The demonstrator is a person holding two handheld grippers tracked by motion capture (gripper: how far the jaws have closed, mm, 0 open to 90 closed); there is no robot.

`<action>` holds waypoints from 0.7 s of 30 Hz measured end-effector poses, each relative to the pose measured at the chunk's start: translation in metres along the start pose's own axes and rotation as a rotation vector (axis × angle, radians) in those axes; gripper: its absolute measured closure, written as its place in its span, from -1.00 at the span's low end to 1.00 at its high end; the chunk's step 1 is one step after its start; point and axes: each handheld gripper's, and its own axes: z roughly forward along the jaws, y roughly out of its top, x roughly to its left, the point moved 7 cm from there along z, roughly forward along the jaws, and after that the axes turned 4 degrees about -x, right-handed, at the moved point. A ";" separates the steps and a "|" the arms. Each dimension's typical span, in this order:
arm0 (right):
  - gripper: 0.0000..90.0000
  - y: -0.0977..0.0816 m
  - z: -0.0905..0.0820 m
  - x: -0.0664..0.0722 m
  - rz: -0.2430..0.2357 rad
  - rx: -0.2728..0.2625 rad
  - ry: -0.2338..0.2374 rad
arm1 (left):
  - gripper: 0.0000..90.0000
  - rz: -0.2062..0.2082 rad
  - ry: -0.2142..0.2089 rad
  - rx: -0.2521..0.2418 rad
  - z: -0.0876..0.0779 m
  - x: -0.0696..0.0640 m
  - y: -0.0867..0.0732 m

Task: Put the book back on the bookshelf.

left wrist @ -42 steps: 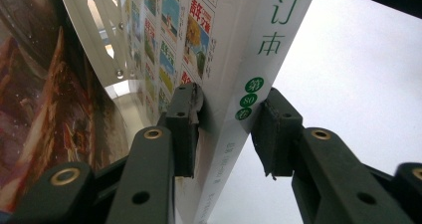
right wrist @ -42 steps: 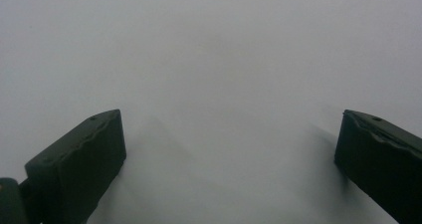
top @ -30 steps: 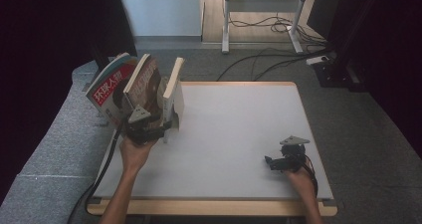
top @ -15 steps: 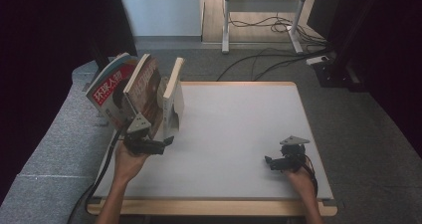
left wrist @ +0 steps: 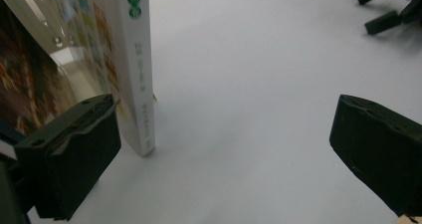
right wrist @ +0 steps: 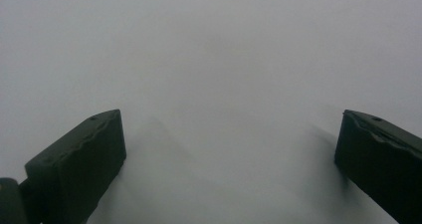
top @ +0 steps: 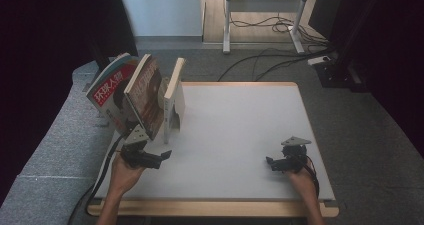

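Your left gripper (top: 159,157), jaws just spread and empty, sits at seven o'clock just off the white book (top: 173,101); your right gripper (top: 274,163), also spread, rests at five o'clock, bare table (top: 235,130) between.

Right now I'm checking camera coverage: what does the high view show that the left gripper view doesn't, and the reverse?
High view alone: the red-covered magazine, the person's hands and the floor cables. Left gripper view alone: the white book's spine up close, standing on its bottom edge. Both: the white table, the open left tool, empty, and the right tool farther off.
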 end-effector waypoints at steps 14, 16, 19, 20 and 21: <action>-1.00 0.000 0.000 0.000 0.000 0.000 0.000 | -1.00 -0.020 -0.035 0.046 0.022 -0.006 -0.033; -1.00 0.000 0.000 0.000 0.000 -0.001 0.000 | -1.00 -0.017 -0.039 0.057 0.027 -0.008 -0.036; -1.00 0.000 0.000 0.000 0.000 0.000 0.000 | -1.00 -0.022 -0.052 0.060 0.032 -0.010 -0.040; -1.00 0.000 0.000 0.000 0.000 0.000 0.000 | -1.00 -0.025 -0.056 0.060 0.035 -0.011 -0.042; -1.00 0.000 0.000 0.000 0.000 0.000 0.000 | -1.00 -0.025 -0.058 0.061 0.036 -0.011 -0.042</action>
